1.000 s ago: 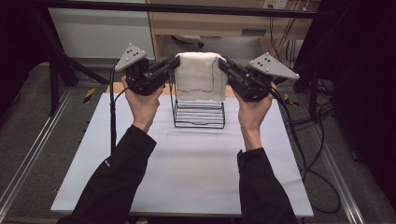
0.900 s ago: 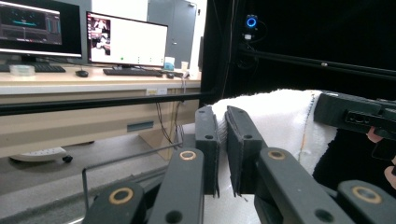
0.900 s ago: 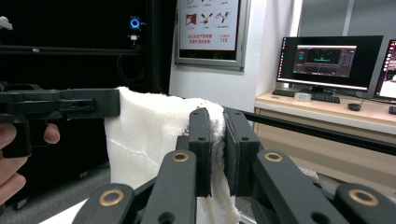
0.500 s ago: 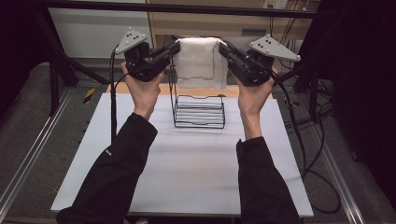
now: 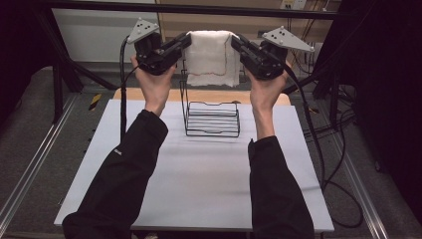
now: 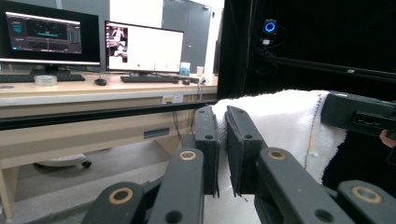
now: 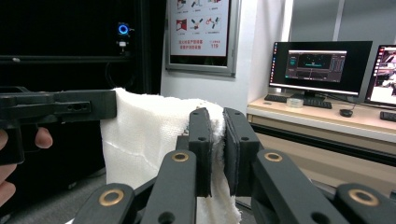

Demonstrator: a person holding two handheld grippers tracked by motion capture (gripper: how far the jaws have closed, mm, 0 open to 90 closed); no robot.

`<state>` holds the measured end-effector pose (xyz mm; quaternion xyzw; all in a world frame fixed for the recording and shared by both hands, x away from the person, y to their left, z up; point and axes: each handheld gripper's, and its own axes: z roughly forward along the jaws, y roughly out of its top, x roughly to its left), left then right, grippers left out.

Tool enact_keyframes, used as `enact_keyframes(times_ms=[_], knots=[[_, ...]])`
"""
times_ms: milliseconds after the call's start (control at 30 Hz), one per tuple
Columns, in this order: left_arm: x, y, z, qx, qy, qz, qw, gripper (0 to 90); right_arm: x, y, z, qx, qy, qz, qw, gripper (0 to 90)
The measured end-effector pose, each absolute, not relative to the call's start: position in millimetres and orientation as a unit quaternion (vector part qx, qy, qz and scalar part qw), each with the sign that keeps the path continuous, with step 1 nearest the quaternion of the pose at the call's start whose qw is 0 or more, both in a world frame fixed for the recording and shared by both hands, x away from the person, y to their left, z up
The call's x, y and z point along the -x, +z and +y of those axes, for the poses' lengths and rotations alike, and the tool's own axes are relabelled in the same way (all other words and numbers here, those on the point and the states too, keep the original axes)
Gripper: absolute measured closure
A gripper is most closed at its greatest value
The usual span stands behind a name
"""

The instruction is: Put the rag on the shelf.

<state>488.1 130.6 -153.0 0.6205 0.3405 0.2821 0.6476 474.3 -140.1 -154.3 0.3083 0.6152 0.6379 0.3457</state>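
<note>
Left claw (image 5: 185,42) pinches the upper left corner of a white towel (image 5: 213,57), its jaws drawn narrow on the cloth, and the right claw (image 5: 236,42) grips the opposite top corner the same way. Between them the towel hangs stretched in the air above a black wire rack (image 5: 211,117), which stands near the far edge of the white surface (image 5: 199,184), roughly midway along it. In the left claw (image 6: 222,154) view and the right claw (image 7: 215,151) view, a fold of cloth sits squeezed between the black pads.

The step in hand looks like carrying the towel over the rack, either to drape it or to lift it clear. To do it well, both hands should travel level and at one pace, so that the top hem stays taut and the lower edge does not snag on the rack's upright wires. Too much pull apart could drag a corner out of a grip.

The towel (image 7: 154,135) is soft, loosely woven terry with a thin coloured stitch line (image 5: 233,62) near its border; it will sag and swing. The rack is thin, rigid bent wire with open slots, light enough, probably, to tip if the cloth catches it.
</note>
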Motion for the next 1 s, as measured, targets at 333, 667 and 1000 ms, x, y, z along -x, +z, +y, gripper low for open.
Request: enact_keyframes(times_ms=[333,667,1000], knots=[[-511.4,-156.8,133.2,-0.620,0.282,0.358,0.639,83.1,-497.9,-156.7,-134.0,-0.318,0.633,0.619,0.339,82.5],[-527.0,-164.1,135.1,-0.625,0.283,0.365,0.630,83.1,-517.3,-164.6,-129.0,-0.328,0.623,0.628,0.332,82.5],[-529.6,-178.1,133.7,-0.634,0.277,0.363,0.624,83.1,-521.5,-175.4,-131.1,-0.333,0.610,0.639,0.331,82.5]])
